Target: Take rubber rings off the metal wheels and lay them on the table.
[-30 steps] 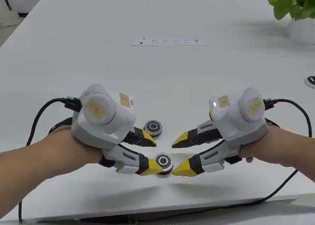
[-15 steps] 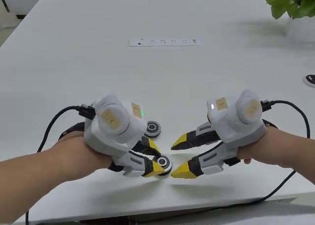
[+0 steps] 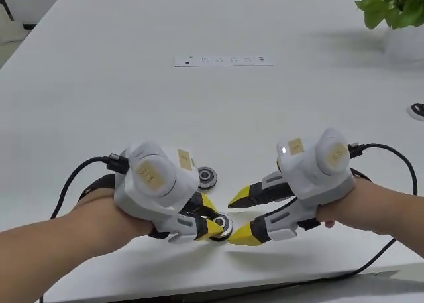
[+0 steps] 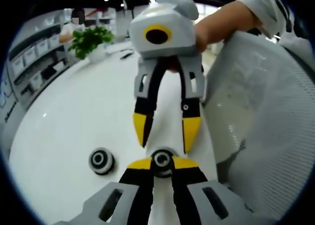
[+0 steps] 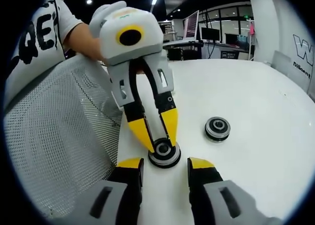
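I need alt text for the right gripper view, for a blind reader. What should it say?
The left gripper reaches in from the view's top, its yellow-tipped jaws shut on a metal wheel on the white table. The right gripper is open just before that wheel; a second wheel lies apart to its right.

bright, even light; fisheye edges

near wheel [image 3: 221,225]: metal, black-ringed, lying flat | far wheel [image 3: 207,178]: alike, flat, just beyond, apart
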Demonstrator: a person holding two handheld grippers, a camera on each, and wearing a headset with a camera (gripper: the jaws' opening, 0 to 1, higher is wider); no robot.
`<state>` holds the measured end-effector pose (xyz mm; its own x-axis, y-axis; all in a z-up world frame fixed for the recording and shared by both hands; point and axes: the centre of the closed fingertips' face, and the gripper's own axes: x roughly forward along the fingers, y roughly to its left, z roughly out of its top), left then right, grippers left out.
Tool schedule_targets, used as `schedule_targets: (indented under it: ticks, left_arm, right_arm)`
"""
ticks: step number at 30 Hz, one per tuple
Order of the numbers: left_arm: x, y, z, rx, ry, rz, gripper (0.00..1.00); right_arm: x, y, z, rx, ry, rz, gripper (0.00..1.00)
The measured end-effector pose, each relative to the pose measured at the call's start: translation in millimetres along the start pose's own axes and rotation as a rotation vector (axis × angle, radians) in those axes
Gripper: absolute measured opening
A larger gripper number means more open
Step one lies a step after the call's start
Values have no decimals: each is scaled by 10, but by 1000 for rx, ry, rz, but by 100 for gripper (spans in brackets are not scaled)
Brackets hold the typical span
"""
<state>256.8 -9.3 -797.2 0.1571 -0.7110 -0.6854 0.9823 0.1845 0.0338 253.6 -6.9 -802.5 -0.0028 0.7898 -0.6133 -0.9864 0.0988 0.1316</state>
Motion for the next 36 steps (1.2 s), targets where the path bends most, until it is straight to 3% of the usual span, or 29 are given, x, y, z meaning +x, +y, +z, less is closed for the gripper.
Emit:
schedule_targets:
  ticks: [21, 36]
  left_arm:
    - [-12, -14, 6, -12, -14, 16, 14]
    - [-12, -8, 13, 3, -19, 21, 14]
  right_arm:
    - [146, 6, 12, 33, -5, -17, 27]
    - [60, -1, -40, 37, 14, -17, 21]
